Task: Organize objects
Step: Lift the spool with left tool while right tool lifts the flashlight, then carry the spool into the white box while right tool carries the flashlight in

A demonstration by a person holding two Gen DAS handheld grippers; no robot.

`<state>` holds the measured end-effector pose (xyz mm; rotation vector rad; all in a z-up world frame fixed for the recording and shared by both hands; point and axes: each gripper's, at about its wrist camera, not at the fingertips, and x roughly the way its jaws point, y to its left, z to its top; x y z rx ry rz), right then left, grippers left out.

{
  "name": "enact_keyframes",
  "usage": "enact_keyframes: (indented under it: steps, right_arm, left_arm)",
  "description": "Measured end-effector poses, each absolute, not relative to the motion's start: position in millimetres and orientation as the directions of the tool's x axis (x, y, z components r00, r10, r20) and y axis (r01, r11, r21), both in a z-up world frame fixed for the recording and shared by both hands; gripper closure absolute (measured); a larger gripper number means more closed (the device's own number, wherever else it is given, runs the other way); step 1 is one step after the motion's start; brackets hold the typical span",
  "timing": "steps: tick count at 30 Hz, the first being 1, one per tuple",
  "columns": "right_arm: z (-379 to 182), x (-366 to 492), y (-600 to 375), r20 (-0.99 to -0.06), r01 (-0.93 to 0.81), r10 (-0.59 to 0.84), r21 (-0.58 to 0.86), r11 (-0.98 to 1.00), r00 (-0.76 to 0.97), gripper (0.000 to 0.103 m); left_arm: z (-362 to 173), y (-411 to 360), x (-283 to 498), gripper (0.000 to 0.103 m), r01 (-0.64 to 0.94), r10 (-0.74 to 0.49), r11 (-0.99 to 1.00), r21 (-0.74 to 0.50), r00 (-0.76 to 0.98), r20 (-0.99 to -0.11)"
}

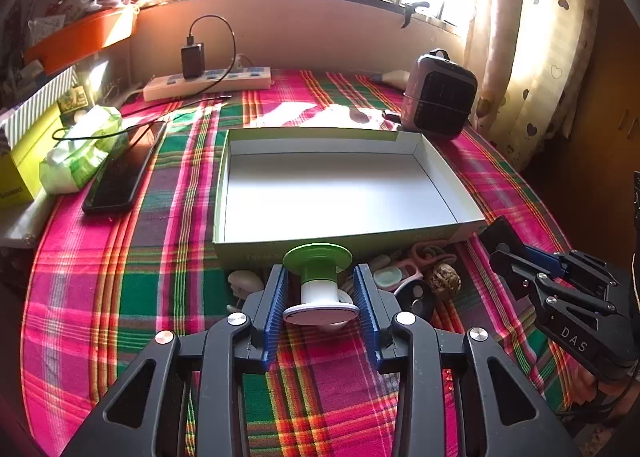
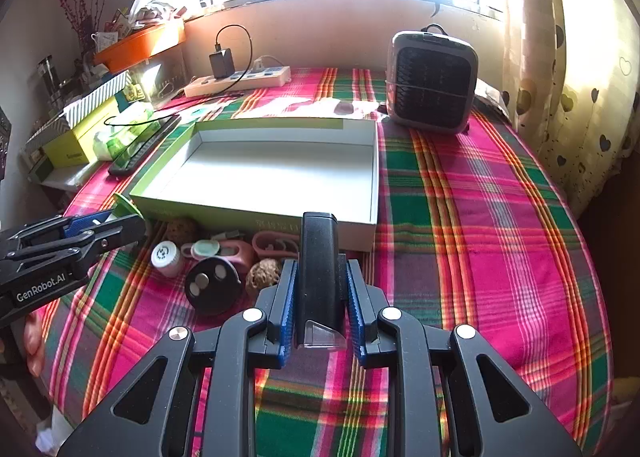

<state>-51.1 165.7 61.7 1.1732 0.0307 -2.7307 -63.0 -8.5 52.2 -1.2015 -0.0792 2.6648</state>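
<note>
Left wrist view: left gripper (image 1: 320, 289) partly open, blue pads pressed on the flanges of a green-and-white spool (image 1: 319, 284), held clear above the plaid cloth (image 1: 132, 257). Just beyond the spool, an open green box (image 1: 340, 193) with white inside, nothing in it. Against the box's near wall, a cluster of small items: walnut (image 1: 443, 277), pink clip (image 1: 424, 253), black round disc (image 1: 416, 299). Far right, right gripper (image 1: 508, 245) seen from the side, closed on a black device (image 1: 498, 235). Left of the box, black phone (image 1: 120, 173) and tissue pack (image 1: 80, 153); far side, power strip (image 1: 208, 83) and small fan (image 1: 440, 93).

Right wrist view: right gripper (image 2: 320, 281) nearly closed, pads clamped on the black device (image 2: 319, 269), which stands upright between them with a clear wedge at its near end. Box (image 2: 256, 217) just beyond, to the left. Near its front wall: white cap (image 2: 165, 255), black round disc (image 2: 212, 285), walnut (image 2: 263, 275), pink clip (image 2: 276, 245). Far left, left gripper (image 2: 120, 225) with the spool (image 2: 128, 207) at its tips.
</note>
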Motion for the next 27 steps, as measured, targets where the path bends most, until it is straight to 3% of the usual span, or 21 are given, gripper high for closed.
enact_keyframes:
  steps: [13, 27]
  right_arm:
    - [73.8, -104.5, 159.1, -0.730, 0.176, -0.162, 0.058, -0.983, -0.664, 0.079]
    - [54.2, -171.0, 161.6, -0.782, 0.143, -0.136, 0.061, -0.988, -0.608, 0.079]
  left_arm:
    - [67.2, 8.0, -115.3, 0.071, -0.222, 0.249, -0.966, -0.134, -0.648, -0.719]
    - [48.7, 24.9, -183.8, 0.071, -0.229, 0.252, -0.963, -0.141, -0.589, -0.768]
